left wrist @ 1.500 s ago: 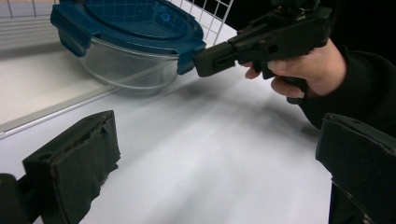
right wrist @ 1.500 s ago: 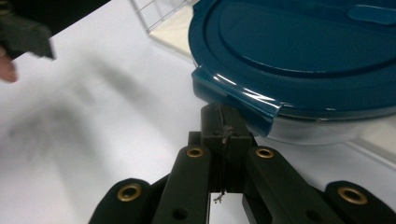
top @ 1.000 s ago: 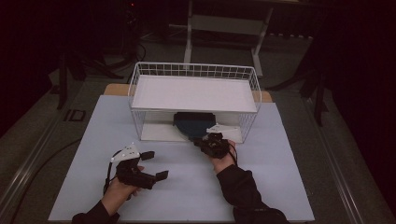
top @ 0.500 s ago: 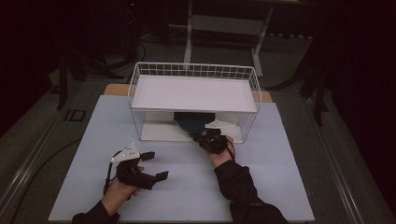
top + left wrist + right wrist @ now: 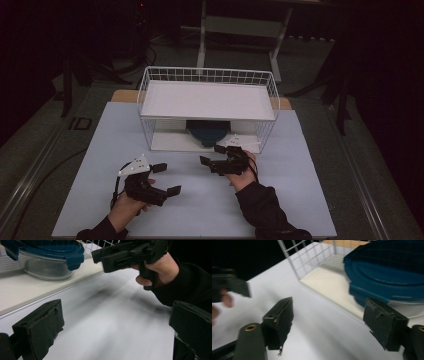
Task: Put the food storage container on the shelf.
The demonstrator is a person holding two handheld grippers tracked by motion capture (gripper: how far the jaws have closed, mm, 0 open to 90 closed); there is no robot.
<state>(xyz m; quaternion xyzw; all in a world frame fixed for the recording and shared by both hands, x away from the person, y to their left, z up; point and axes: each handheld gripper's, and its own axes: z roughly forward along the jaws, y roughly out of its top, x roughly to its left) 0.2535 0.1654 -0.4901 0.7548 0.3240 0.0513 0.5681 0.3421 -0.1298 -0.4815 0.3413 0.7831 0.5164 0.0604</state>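
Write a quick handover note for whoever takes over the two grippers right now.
Left gripper: open, holding nothing, over the table near the front.
Right gripper: open, holding nothing, just in front of the wire rack.
Blue-lidded glass container: sits on the rack's lower shelf, under the white upper shelf, lid on.
Done: container is in the rack.
Left: nothing gripped; confirm what comes next.

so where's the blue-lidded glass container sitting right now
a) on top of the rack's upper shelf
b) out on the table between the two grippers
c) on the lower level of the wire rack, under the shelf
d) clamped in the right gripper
c: the high view shows the container tucked beneath the white upper shelf of the wire rack, and the right gripper is open in front of it, holding nothing.
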